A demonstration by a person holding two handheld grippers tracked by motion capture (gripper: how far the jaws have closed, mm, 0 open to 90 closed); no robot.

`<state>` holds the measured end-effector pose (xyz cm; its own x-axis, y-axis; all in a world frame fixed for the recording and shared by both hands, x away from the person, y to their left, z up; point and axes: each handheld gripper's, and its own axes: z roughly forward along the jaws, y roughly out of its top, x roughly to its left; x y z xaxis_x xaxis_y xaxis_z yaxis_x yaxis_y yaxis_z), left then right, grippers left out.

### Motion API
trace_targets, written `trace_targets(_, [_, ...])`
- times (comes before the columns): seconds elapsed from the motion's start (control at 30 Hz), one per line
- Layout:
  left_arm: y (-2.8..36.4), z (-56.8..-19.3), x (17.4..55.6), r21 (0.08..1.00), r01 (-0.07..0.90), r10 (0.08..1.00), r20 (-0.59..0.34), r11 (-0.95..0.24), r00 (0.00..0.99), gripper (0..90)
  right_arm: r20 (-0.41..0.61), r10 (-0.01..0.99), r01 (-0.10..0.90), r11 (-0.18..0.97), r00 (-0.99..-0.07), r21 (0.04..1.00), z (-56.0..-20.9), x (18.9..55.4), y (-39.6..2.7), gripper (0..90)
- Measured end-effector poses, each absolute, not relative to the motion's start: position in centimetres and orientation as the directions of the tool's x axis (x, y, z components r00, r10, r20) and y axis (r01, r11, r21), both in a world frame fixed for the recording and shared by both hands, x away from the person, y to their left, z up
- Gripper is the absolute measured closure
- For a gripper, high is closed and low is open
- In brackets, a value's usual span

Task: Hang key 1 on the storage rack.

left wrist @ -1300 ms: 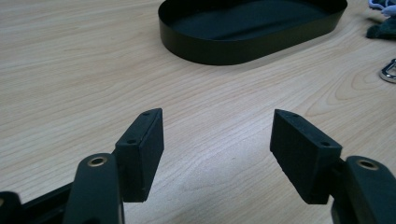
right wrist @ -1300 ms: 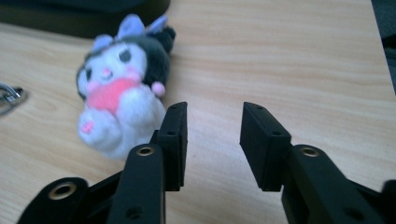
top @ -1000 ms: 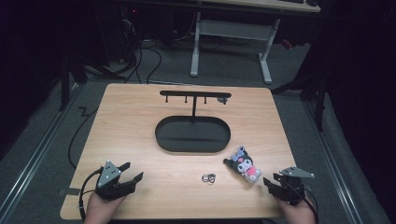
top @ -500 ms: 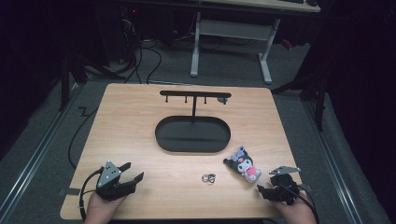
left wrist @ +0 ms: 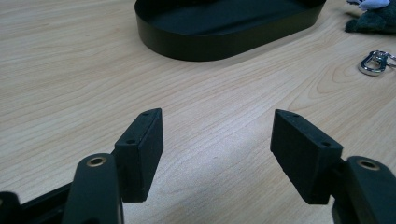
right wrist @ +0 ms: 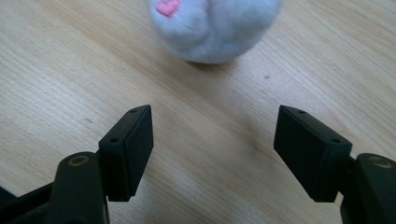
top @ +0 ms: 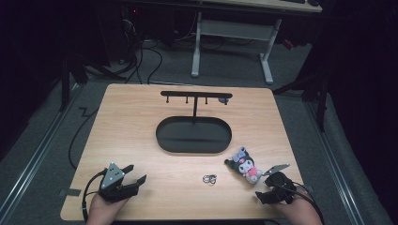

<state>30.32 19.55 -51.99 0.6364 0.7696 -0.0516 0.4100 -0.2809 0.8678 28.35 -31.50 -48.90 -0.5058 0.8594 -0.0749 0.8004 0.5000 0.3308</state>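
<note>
fuzzy plush toy (right wrist: 212, 28) and shiny metal clasp (left wrist: 373, 63) lie on matt pale wood table (top: 141, 122) by matt black tray (left wrist: 224, 28).

Both claws are matte black: the left claw (top: 136, 174) carries a grey three-cornered plate behind its fingers (left wrist: 140, 149), whose flat rectangular pads show small screw holes; brass rivets sit just behind. A black cable trails from the right claw (top: 261, 190).

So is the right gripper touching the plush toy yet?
Apart. In the right gripper view, bare table lies between the open right gripper and the plush toy.
</note>
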Motion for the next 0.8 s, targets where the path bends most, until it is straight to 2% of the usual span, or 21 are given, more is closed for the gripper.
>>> trace_targets(0.27, [19.8, -52.0, 30.3, 0.867, 0.411, 0.765, -0.056, -0.281, 0.641, 34.9, -0.067, 0.844, 0.814, 0.532, -0.533, 0.232, -48.2, 30.1, -30.7, 25.2])
trace_targets(0.57, [19.8, -52.0, 30.3, 0.865, 0.41, 0.758, -0.056, -0.288, 0.65, 34.8, 0.023, 0.864, 0.849, 0.489, -0.503, 0.203, -46.7, 32.0, -30.6, 17.0])
trace_targets(0.8, [19.8, -52.0, 30.4, 0.866, 0.411, 0.756, -0.06, -0.285, 0.651, 34.8, 0.009, 0.873, 0.855, 0.476, -0.488, 0.205, -46.2, 33.2, -29.9, 14.7])
